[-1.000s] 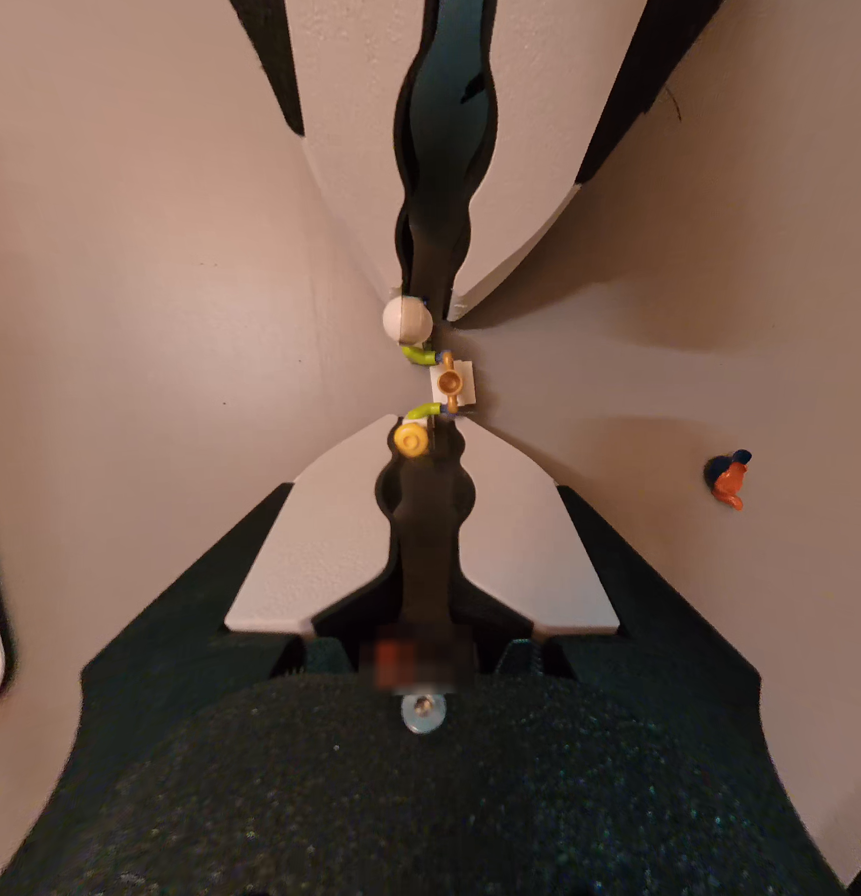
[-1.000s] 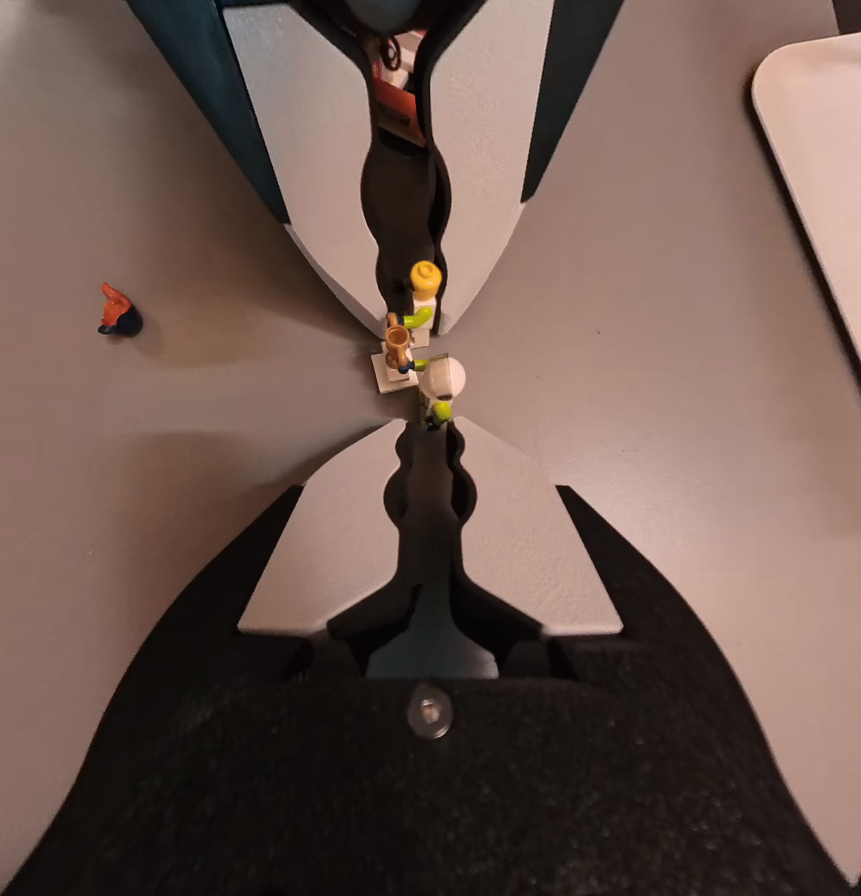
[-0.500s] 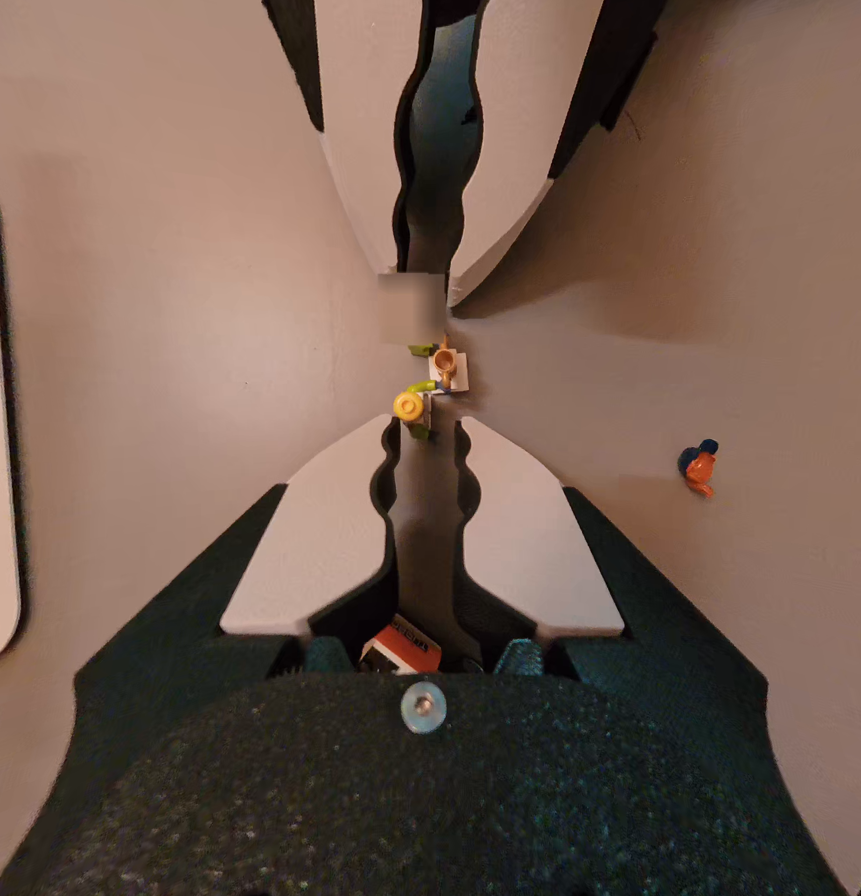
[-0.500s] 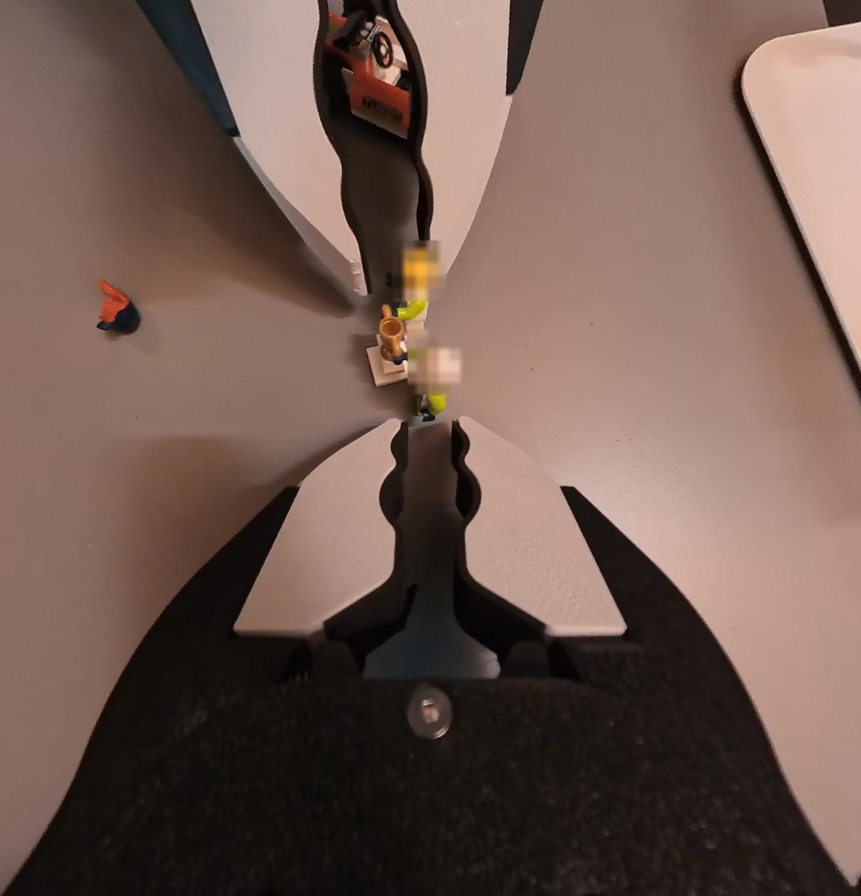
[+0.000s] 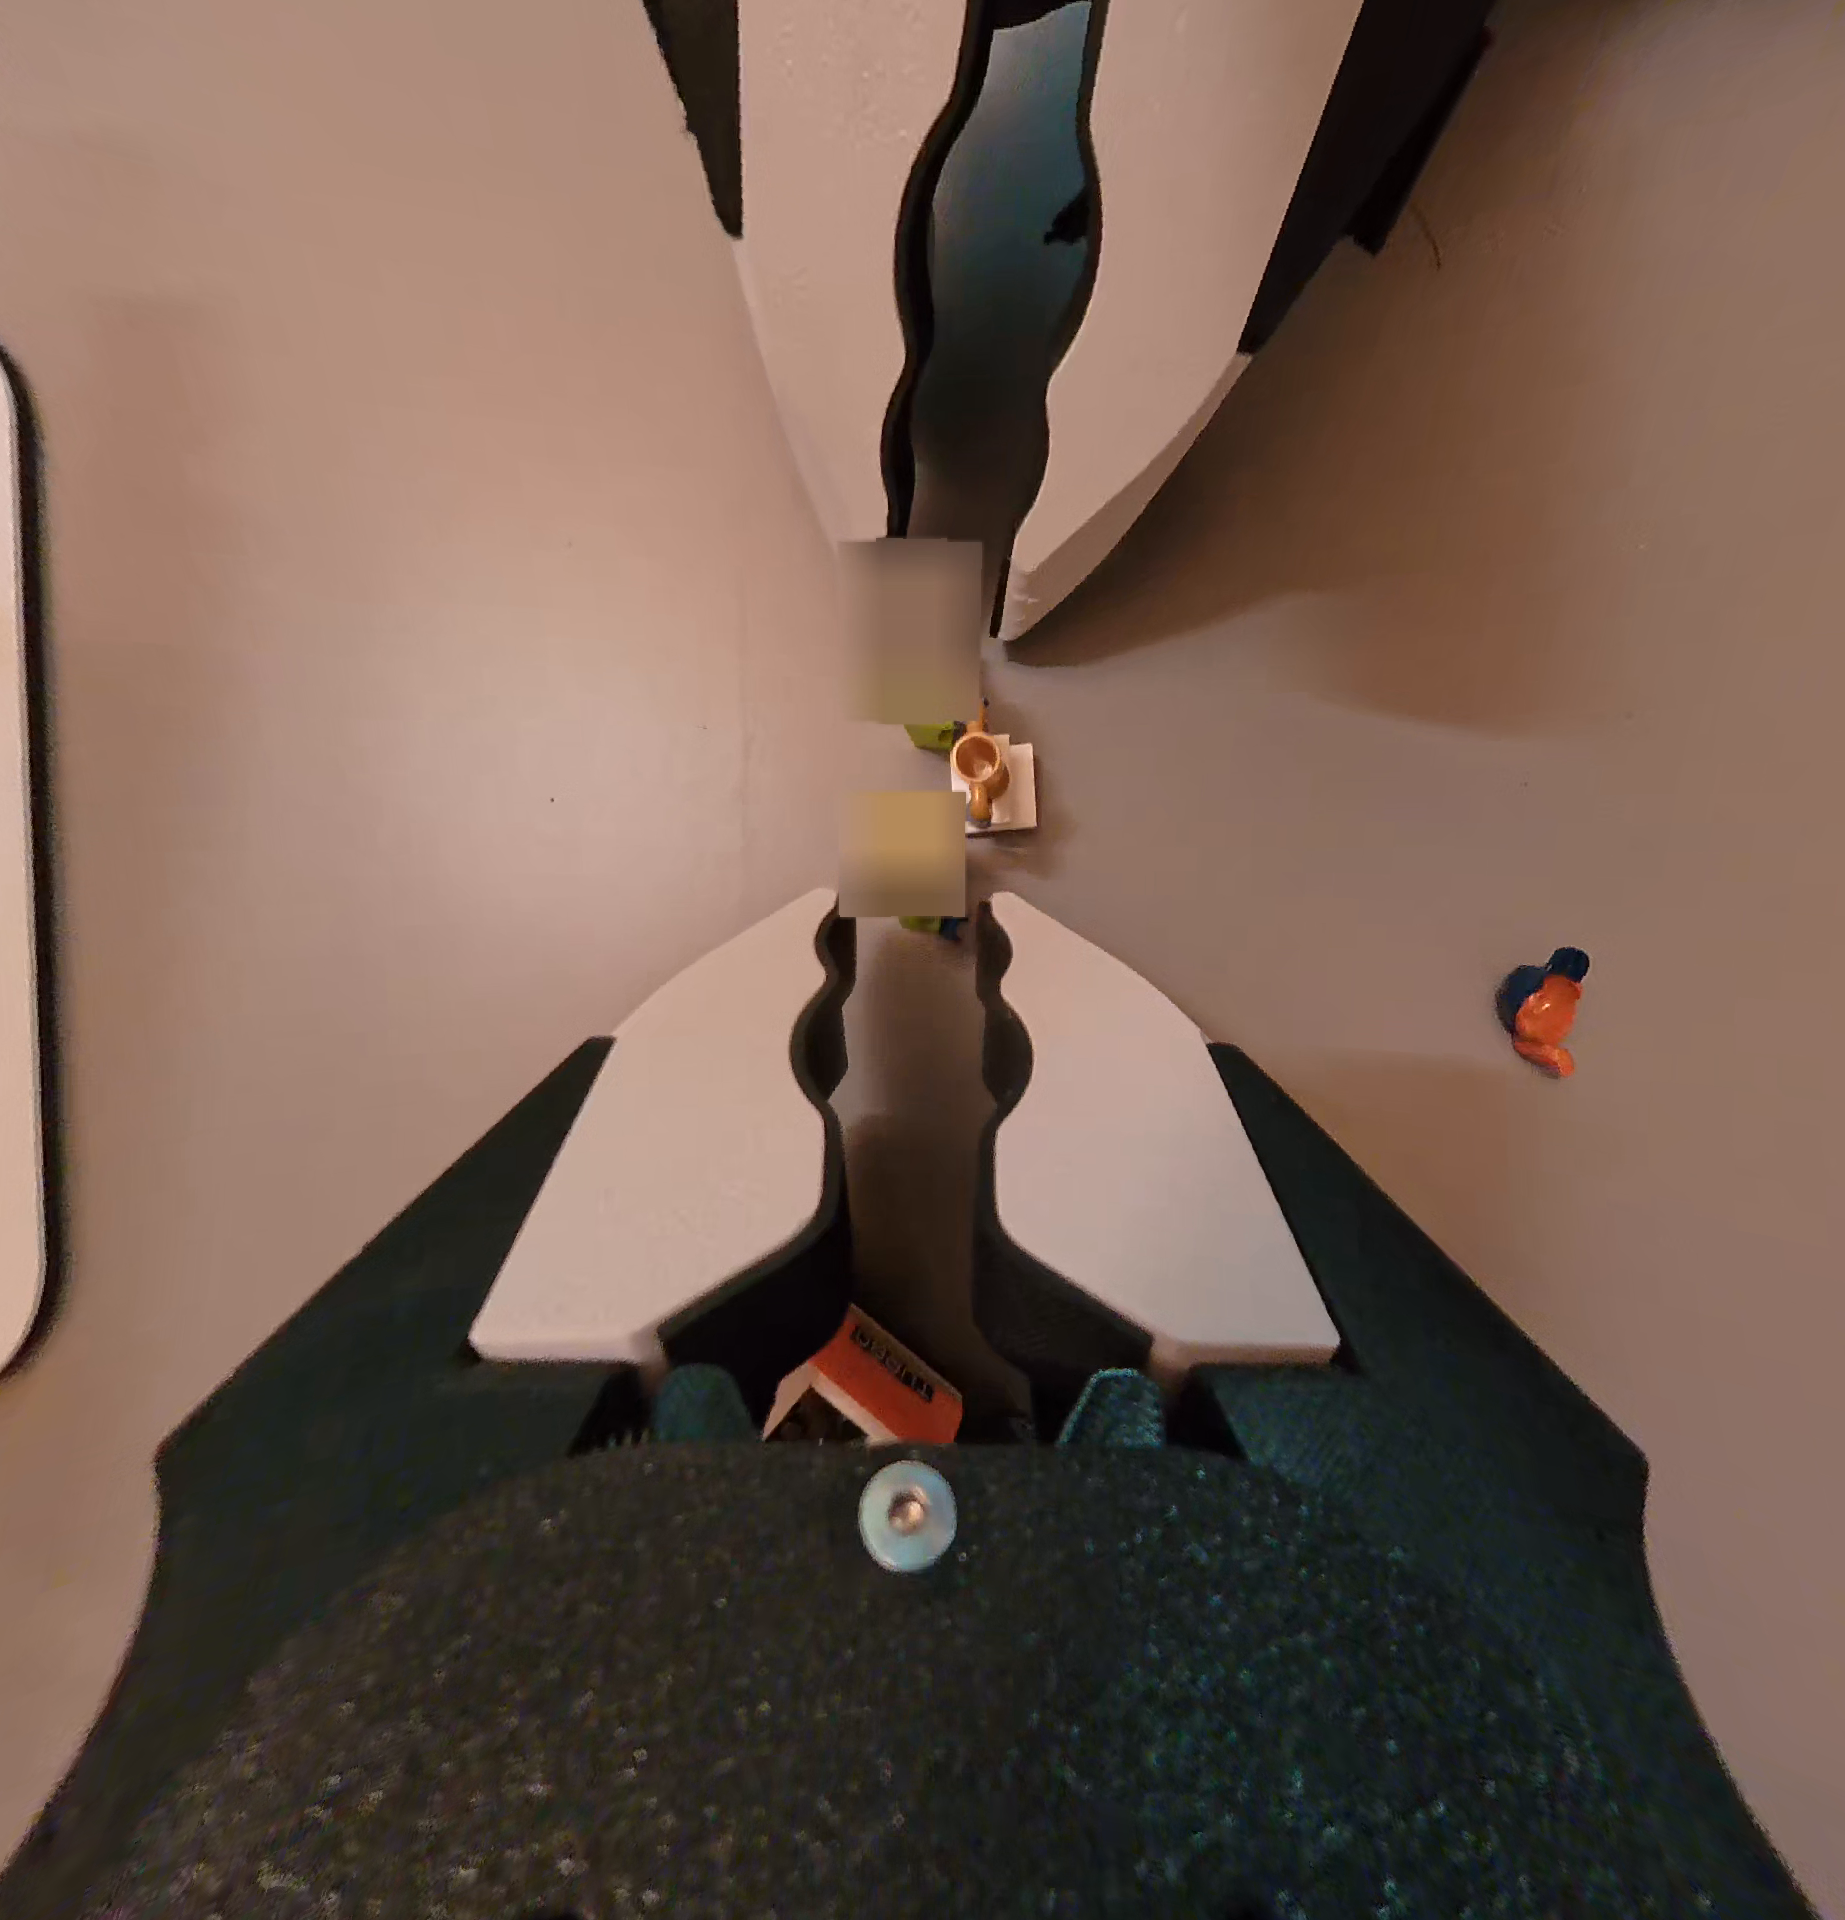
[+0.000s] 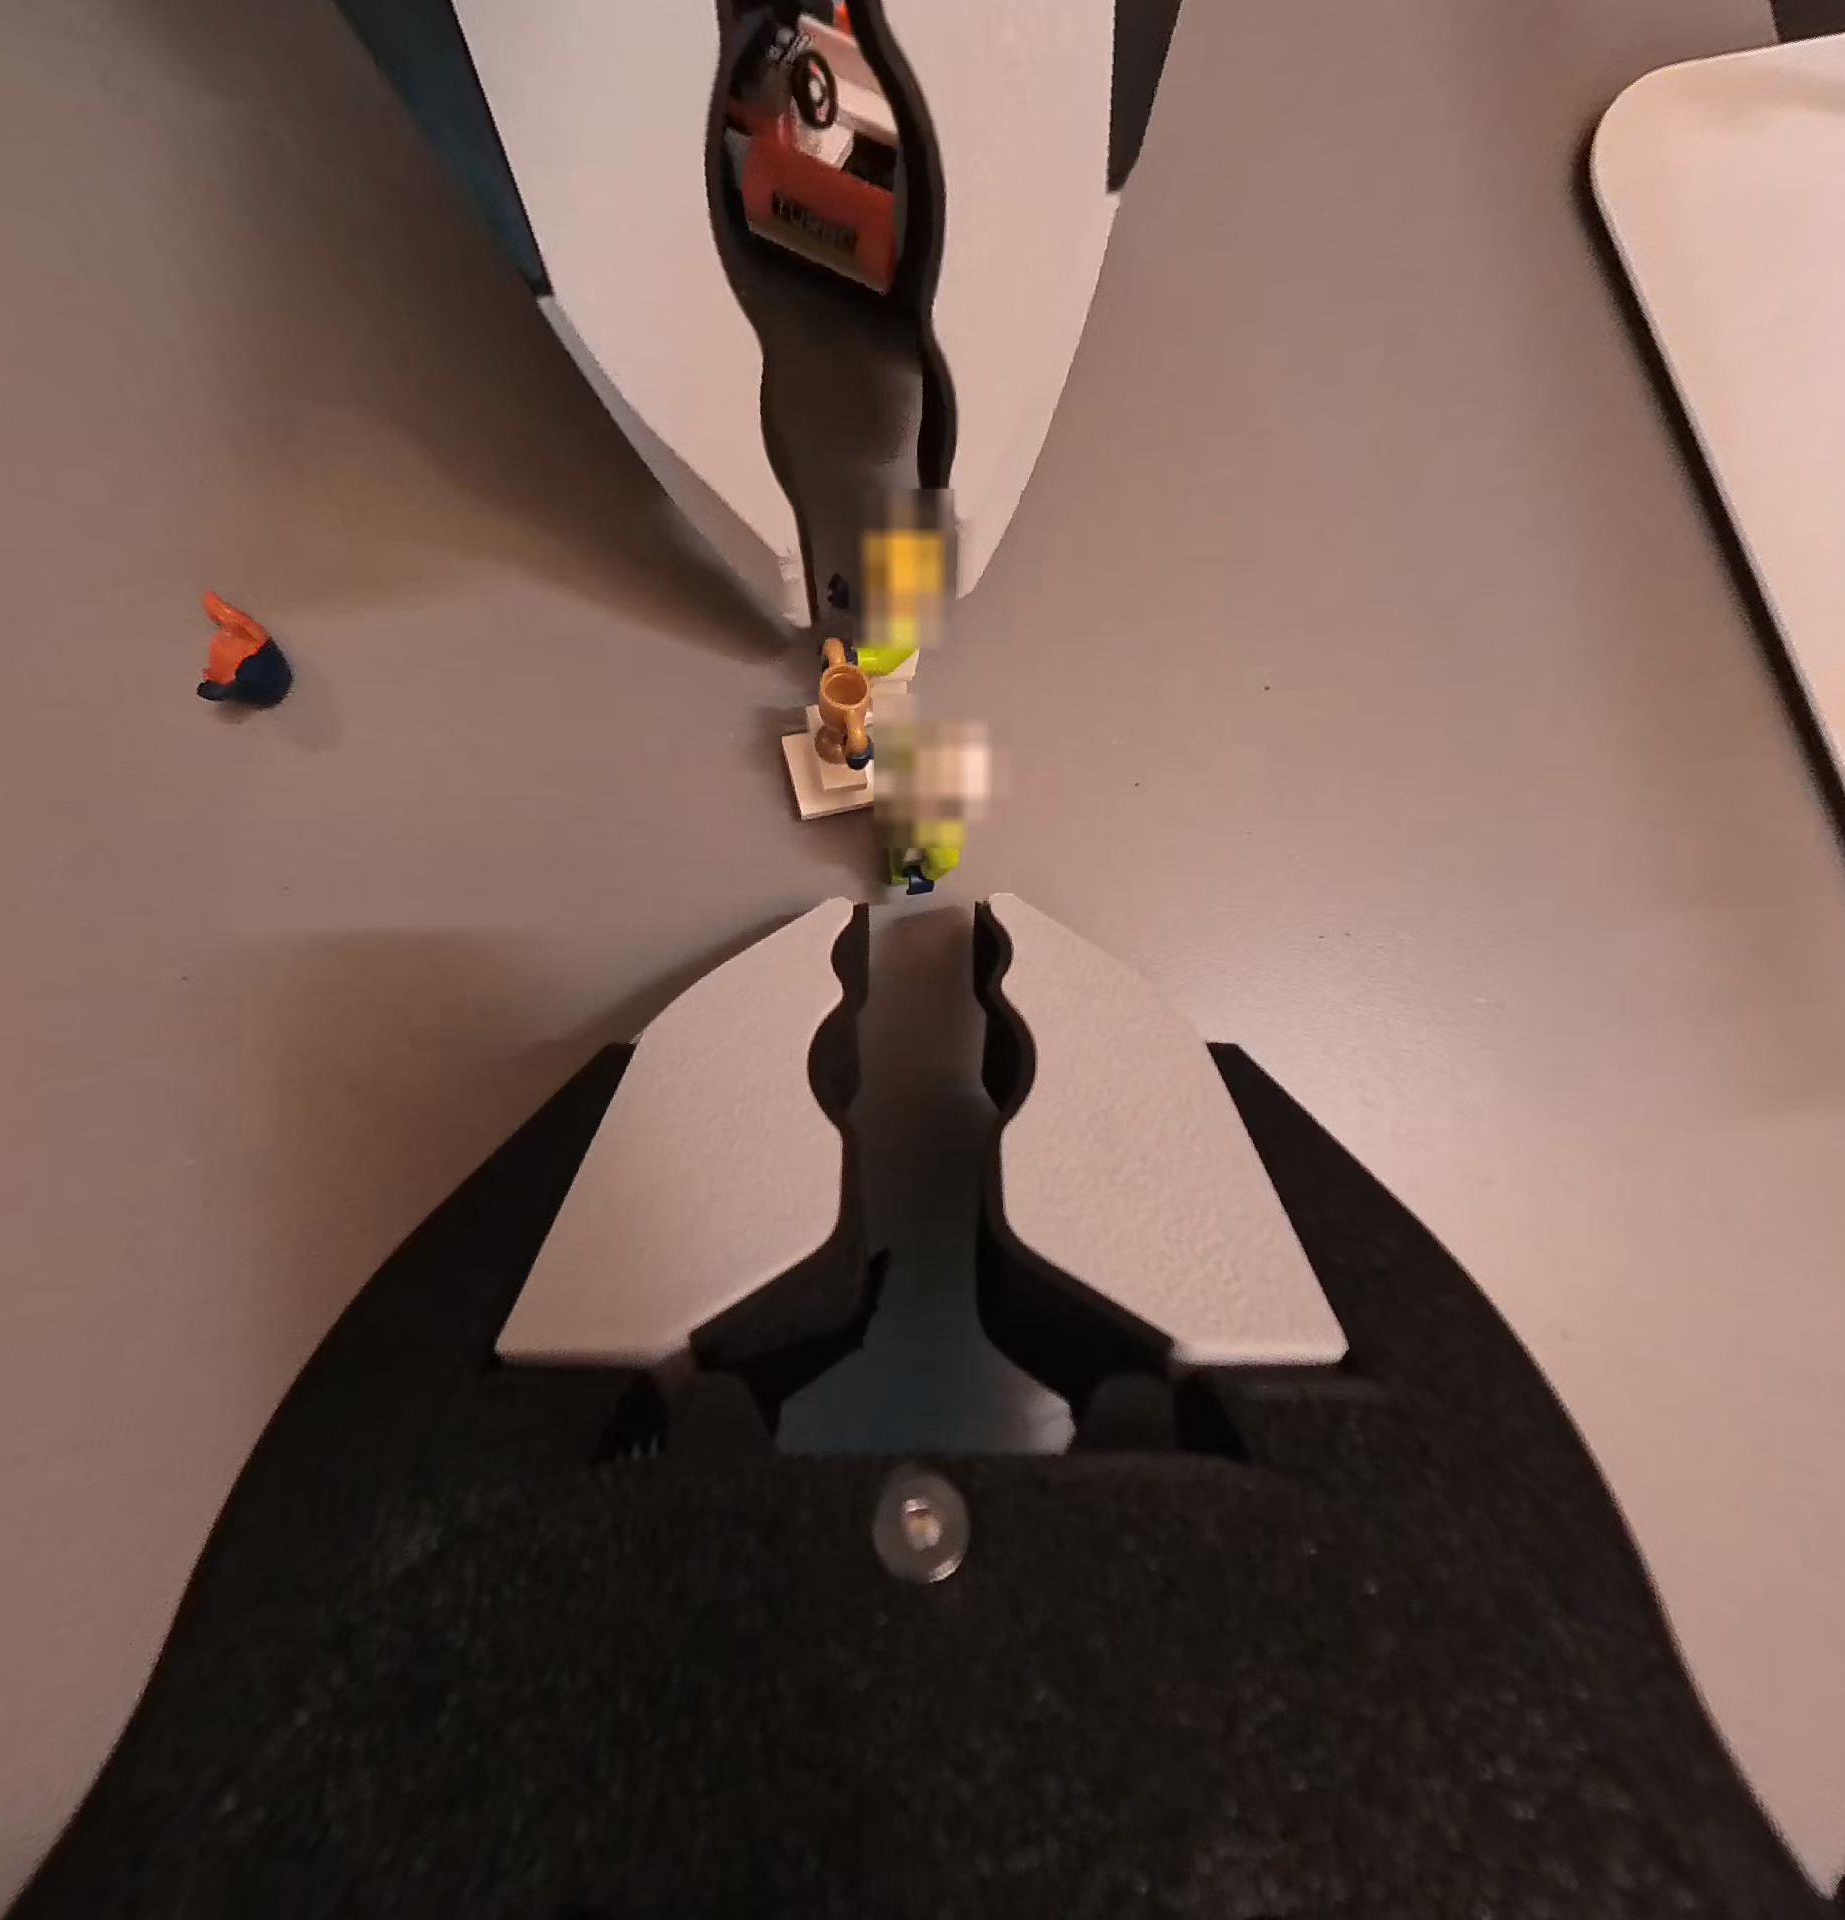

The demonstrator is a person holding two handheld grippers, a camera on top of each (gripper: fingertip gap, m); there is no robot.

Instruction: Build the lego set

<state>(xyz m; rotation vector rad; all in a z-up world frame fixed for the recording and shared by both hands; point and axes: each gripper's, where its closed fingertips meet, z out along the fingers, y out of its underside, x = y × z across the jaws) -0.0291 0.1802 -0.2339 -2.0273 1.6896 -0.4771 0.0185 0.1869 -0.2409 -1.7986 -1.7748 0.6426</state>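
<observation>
- Now the left tool [image 5: 913, 920], with dark teal body and white-faced fingers, stands released, its jaws parted and nothing between them.
- Just beyond its tips stands a small toy figure in a lime-green top [image 5: 923, 923]; its head is hidden under a blurred patch, and it touches neither finger.
- Opposite, the right tool [image 6: 916, 906], black with the same white finger faces, is likewise released, with a clear gap between its jaws.
- A second lime-green toy figure [image 6: 928, 857] stands just ahead of the right tool's tips, free of both fingers, its head also blurred.
- Between the two figures sits a small white square plate [image 6: 819, 795] flat on the plain grey surface [image 6: 378, 416], with a gold trophy cup [image 6: 843, 694] upright on it.
- From the left wrist view, the cup [image 5: 978, 758] and plate [image 5: 1017, 795] lie a little right of the line between the two tools.
- The two tools point at each other, tips near but apart, with the small build in the gap.
- Well apart from the build lies a loose orange-and-dark-blue toy piece [image 5: 1541, 1013] on the surface; the right wrist view shows it far to the left [image 6: 240, 660].
- An orange-and-white box-like object [image 5: 871, 1387] shows deep between the left tool's fingers, near its body.
- A pale rounded-corner tray [image 6: 1749, 343] rests at the surface's edge.
</observation>
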